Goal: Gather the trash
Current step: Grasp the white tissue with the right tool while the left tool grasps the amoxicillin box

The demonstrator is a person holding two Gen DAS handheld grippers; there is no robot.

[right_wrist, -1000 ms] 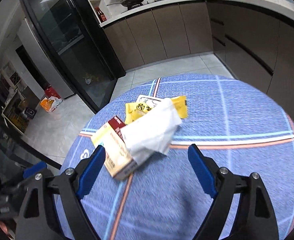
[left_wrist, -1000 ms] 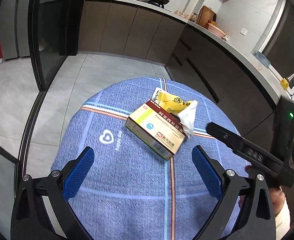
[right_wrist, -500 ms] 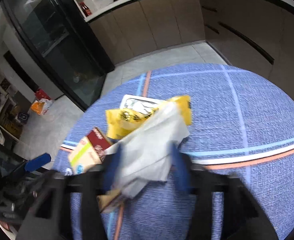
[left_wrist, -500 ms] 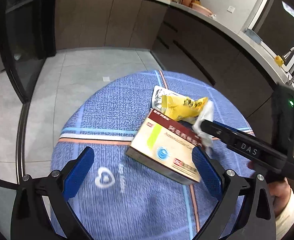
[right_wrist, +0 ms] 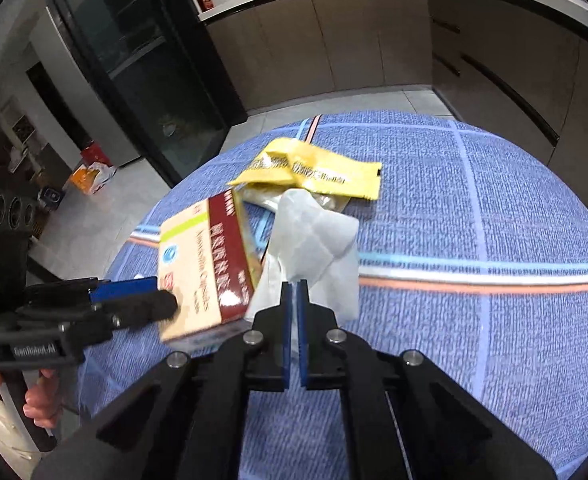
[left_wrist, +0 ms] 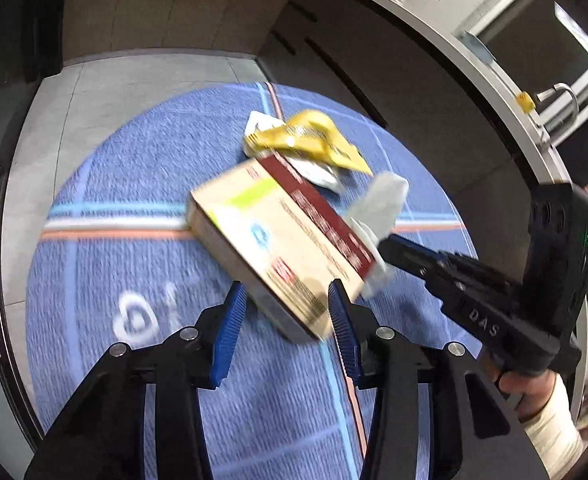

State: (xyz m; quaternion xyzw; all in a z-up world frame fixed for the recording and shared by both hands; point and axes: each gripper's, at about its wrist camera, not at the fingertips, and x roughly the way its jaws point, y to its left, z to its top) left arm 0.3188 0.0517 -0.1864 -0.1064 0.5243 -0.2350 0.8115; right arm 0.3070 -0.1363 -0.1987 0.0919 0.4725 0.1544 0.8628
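- Kitchen cabinets and a dark counter ring the scene; in front of them stands a round table under a blue tablecloth [right_wrist: 474, 208] with striped lines, and the trash lies in a small heap near the table's middle.
- Left gripper [left_wrist: 288, 308]: its jaws have just been closing and now stand narrow around the near corner of the cardboard box [left_wrist: 272, 240]. The right pad looks to be against the box's edge; the left pad seems just beside it. The blur leaves it unclear whether the grip is firm.
- That box is stiff and probably light, likely empty. Its flat sides suit the pads, but a corner hold may let it swivel; a grip across the short width, further in, would be steadier.
- Right gripper [right_wrist: 294, 292]: its jaws are closed tight, pinching the lower edge of the white tissue [right_wrist: 314, 240], which stands bunched above the pads and leans against the box.
- Being soft and nearly weightless, the tissue will not slip out easily, though it may tear or trail and drag neighbours along.
- Behind both lies a yellow wrapper [right_wrist: 314, 168] over a silvery foil packet [right_wrist: 258, 197], touching the box's far end. These look thin, crinkly and slick; an edge pinch seems best.
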